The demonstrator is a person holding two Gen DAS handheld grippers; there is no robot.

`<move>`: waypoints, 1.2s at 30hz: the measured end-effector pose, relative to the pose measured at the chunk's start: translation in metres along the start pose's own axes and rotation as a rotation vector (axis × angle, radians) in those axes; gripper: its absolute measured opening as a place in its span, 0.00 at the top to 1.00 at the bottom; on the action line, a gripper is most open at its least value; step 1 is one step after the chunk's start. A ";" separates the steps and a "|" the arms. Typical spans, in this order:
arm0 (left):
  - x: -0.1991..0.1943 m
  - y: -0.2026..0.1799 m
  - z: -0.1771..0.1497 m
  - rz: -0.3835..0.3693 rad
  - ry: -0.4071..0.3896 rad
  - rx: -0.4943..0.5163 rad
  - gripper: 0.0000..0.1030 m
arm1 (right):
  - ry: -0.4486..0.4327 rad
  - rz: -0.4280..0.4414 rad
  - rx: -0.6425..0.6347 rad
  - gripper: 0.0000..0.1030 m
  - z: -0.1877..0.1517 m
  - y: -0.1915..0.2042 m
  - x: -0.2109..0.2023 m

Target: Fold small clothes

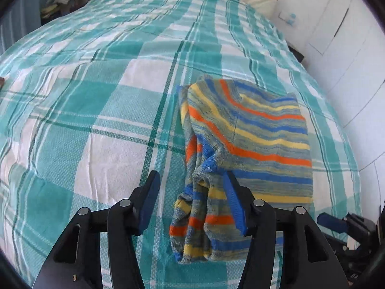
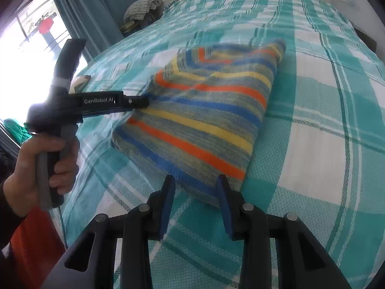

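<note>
Garment: my striped knit piece (image 1: 250,132) lies folded on the bed, its bands running orange, yellow, blue and grey-green; from my right wrist view it (image 2: 204,115) reads as a thick, roughly four-sided bundle.
Loose part: in the left wrist view one narrower section hangs rumpled toward my camera along the garment's left edge, not lying flat like the rest.
Bed cover: a teal and white checked sheet (image 1: 96,101) is spread under everything, with a few soft creases.
Left hand-held gripper (image 1: 192,204): my jaws stand wide apart; the rumpled section lies between them, the right finger sits against the cloth, and nothing is pinched.
Right hand-held gripper (image 2: 196,207): my jaws are parted narrowly, just beside the near edge of the bundle; whether the tips touch the cloth I cannot tell, and nothing is between them.
Left hand (image 2: 36,168): seen from my right side, it wraps the handle of the left tool, whose black bar reaches to the bundle's left edge.
Background: a pile of clothes (image 2: 142,8) sits beyond the far left corner of the bed, next to a teal curtain (image 2: 96,4).
</note>
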State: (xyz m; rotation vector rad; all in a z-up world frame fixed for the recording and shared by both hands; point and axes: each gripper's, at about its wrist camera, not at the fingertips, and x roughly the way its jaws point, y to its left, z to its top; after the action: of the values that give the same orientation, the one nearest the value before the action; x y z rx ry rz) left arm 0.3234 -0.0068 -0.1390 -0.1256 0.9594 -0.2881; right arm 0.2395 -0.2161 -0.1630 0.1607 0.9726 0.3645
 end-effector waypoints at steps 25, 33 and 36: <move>-0.022 0.033 -0.070 0.083 0.096 -0.038 0.19 | 0.028 -0.155 -0.052 0.49 -0.023 0.017 0.025; -0.069 0.004 -0.142 0.090 0.068 0.066 0.03 | -0.113 -0.318 -0.033 0.11 -0.092 0.032 -0.067; -0.040 -0.007 -0.171 0.155 0.146 0.114 0.00 | -0.058 -0.375 0.020 0.11 -0.124 0.017 -0.051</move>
State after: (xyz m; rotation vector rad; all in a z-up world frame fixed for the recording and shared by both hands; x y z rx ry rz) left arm 0.1598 0.0021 -0.2036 0.0746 1.0885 -0.2107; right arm 0.1072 -0.2226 -0.1876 0.0058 0.9267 0.0060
